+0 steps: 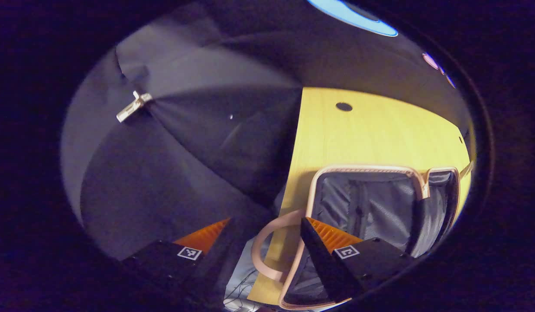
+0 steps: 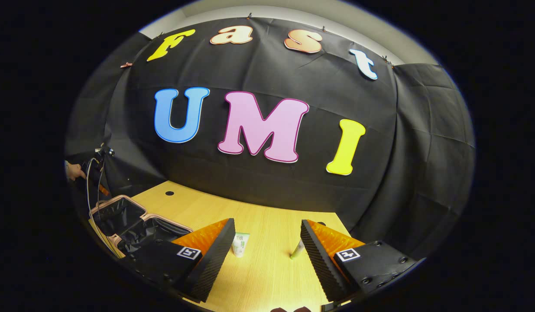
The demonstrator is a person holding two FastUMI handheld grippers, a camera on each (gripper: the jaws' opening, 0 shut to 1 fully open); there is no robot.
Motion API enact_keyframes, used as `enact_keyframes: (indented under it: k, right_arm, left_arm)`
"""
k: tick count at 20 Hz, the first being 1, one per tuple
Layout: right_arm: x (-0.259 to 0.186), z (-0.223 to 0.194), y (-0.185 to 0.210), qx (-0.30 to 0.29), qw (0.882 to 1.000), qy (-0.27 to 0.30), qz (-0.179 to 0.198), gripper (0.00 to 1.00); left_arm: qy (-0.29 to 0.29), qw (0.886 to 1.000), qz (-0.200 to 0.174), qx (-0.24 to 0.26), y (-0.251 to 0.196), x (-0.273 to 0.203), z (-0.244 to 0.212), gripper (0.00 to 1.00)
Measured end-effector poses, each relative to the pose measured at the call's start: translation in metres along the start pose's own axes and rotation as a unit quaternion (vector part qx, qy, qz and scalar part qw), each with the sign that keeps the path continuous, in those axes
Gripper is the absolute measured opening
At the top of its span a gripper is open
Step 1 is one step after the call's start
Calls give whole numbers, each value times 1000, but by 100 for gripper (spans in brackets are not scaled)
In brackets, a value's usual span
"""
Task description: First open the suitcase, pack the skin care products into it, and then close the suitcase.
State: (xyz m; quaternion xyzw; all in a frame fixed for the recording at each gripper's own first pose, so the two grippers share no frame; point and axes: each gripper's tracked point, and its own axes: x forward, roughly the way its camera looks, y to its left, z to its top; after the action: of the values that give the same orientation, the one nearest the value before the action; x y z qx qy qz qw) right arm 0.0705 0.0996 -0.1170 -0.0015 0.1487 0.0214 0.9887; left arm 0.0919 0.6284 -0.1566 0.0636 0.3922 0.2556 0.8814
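In the left gripper view the suitcase (image 1: 367, 203) lies open on the wooden table (image 1: 371, 134), showing pink trim and grey lining. Its pink handle loop (image 1: 261, 251) curves between the wide-apart fingers of my left gripper (image 1: 267, 236), which is open and holds nothing. In the right gripper view the open suitcase (image 2: 133, 223) sits at the table's left end. A white tube (image 2: 240, 243) and a slim tube with a green cap (image 2: 296, 250) stand on the table (image 2: 267, 268) just ahead of my right gripper (image 2: 267, 236), which is open, one tube close to each fingertip.
Black cloth walls surround the table on the back and sides. A round cable hole (image 2: 169, 193) lies in the tabletop behind the suitcase. At the far left of the right gripper view, a hand (image 2: 74, 172) and a hanging cable (image 2: 90, 182) show above the suitcase.
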Motion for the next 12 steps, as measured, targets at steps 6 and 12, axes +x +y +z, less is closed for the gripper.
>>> enact_keyframes:
  k: [6, 12]
  right_arm:
    - [11, 5, -12, 1, 1000, -10, -11, 96]
    - [21, 10, -26, 26, 999, -16, -7, 96]
  left_arm:
    - [-217, 956, -190, 48, -179, -164, 126, 96]
    - [-248, 890, -362, 121, -397, -255, 125, 96]
